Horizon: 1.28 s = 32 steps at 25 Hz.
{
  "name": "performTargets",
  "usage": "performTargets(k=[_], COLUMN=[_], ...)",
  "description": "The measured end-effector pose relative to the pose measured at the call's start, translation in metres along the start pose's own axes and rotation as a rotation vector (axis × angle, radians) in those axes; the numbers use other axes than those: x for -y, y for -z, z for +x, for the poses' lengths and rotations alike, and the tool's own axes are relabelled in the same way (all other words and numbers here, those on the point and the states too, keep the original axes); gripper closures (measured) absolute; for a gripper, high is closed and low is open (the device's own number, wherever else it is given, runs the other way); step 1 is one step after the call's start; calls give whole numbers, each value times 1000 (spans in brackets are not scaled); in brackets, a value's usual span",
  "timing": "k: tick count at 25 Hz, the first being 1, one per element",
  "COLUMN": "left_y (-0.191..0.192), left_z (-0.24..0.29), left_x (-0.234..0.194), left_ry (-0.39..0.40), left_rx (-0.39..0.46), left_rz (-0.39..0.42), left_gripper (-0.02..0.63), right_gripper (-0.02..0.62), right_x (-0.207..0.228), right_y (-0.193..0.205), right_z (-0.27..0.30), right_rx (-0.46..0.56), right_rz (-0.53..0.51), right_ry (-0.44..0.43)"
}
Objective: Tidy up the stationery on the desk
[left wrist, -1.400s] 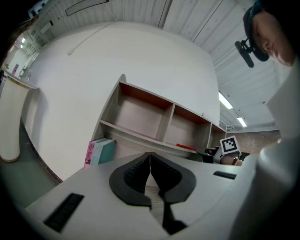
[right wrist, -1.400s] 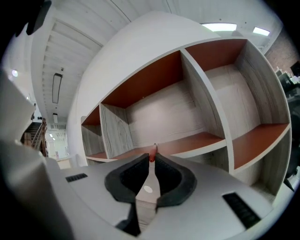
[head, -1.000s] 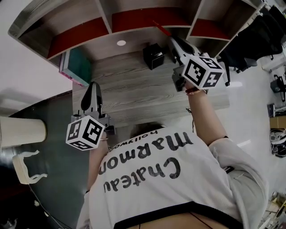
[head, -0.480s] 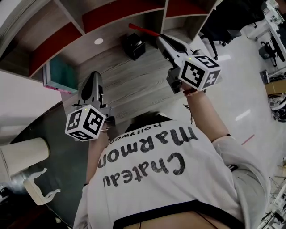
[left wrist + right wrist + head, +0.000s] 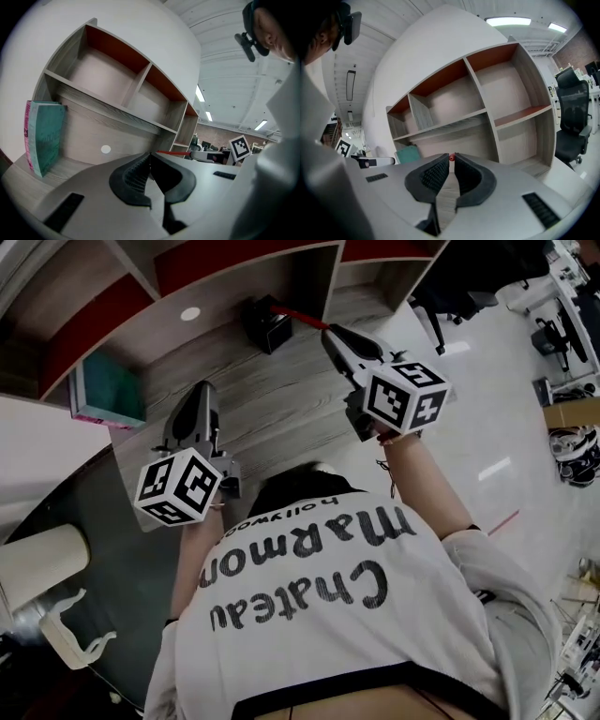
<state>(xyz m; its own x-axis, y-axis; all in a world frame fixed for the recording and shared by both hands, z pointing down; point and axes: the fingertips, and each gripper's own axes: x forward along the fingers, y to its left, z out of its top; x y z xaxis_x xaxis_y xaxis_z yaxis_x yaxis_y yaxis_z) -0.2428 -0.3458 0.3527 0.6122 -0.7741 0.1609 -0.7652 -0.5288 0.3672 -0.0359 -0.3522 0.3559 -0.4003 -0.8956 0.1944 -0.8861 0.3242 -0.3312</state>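
My right gripper [image 5: 330, 334] is shut on the back end of a red pen [image 5: 300, 318]. The pen points out to the left, and its far tip is over a black pen holder [image 5: 262, 326] at the back of the wooden desk [image 5: 281, 418]. Along the jaws in the right gripper view, only the pen's red end [image 5: 451, 158] shows between the pads. My left gripper [image 5: 201, 392] hovers over the desk's left part, jaws together and empty. In the left gripper view, the tips [image 5: 150, 153] meet, and the red pen [image 5: 171, 152] crosses behind them.
A teal book [image 5: 106, 390] leans upright at the desk's left end. A shelf unit [image 5: 234, 263] with red-backed compartments stands behind the desk. A white cylinder [image 5: 42, 563] lies on the dark surface at the left. Office chairs [image 5: 459, 287] stand to the right.
Both grippers have moved forward and down toward the back of the desk. The red pen's tip, earlier up by the shelf, has come down over the black holder.
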Motion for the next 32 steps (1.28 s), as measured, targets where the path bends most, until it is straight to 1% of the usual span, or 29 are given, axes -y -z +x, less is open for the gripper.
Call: performTargets(k=[3,8,11,16,21,26,32], left_y=[10,26,27,29,34,37,32], left_z=[1,-3,-4,-12,-16,-22,-31], left_x=[-6,-17,-26,-43,-49,-55,-63], left_ry=[-15,-68,-90,-152,-187,-215,-264], left_rx=[-16,-35,-45,-43,-40,-29,-2], left_rz=[-18,-50,-51,-62,-80,-125,-134], left_gripper=[589,589,589,589,589,589,589], right_gripper=[549,548,548,548,546,545,543], right_x=[5,16,24,34,36,33,28], right_y=[15,38,44,57,64,70,74], right_z=[10,29,41,64,78,91,109], right_rx=[-48,-131,-160,-223,-267,-295,-320], right_rz=[-32,-34,-25,-10,-34,-62,-83], right_ry=[7,-6,5,6,-3,-14,-42])
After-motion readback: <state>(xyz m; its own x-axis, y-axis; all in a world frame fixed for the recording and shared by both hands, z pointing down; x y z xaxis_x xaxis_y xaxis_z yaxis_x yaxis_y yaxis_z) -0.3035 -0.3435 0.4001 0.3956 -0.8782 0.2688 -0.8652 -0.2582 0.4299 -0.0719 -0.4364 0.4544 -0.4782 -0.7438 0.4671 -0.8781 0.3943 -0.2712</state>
